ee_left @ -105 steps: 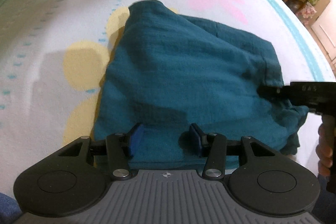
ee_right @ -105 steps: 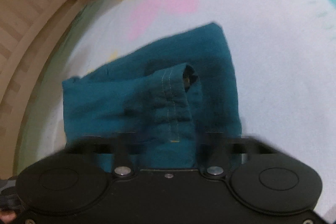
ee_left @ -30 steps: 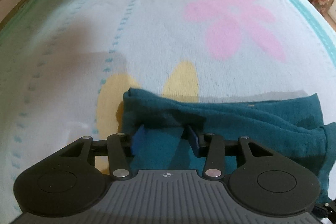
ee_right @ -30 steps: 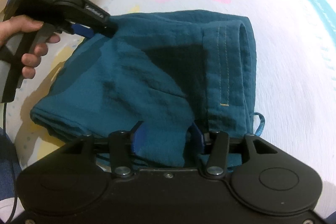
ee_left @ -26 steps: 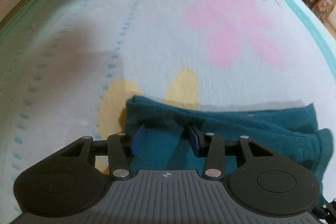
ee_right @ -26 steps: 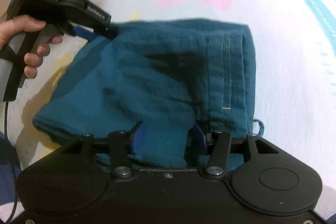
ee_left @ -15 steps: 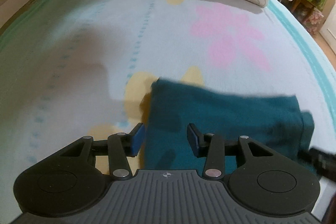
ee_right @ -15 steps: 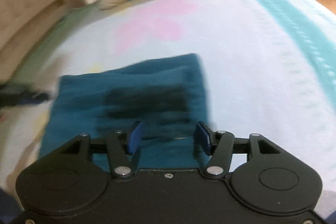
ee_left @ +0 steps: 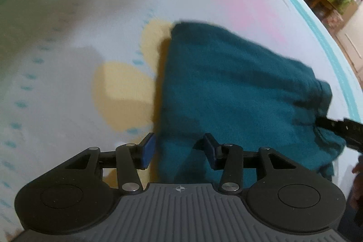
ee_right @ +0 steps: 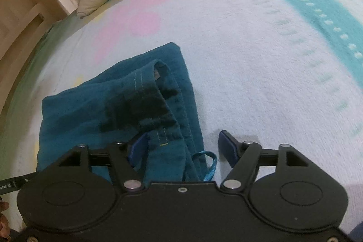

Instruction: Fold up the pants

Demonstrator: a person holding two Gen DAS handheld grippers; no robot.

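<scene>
Pants (ee_left: pixel 226 87) – folded teal bundle, centre frame on the flowered bed (ee_left: pixel 68 74) | your left gripper (ee_left: pixel 179 149) opening, edge loose between pads | your right gripper (ee_right: pixel 183 149) opening too, waistband no longer pinched – fold just released; next smooth or halve it.

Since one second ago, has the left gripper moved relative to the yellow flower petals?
Yes. The left gripper has pulled back toward the viewer: the yellow petals now show fully ahead of it, beside the pants.

folded teal pants (ee_left: pixel 231 92) on bedspread (ee_left: pixel 68 60)
</scene>
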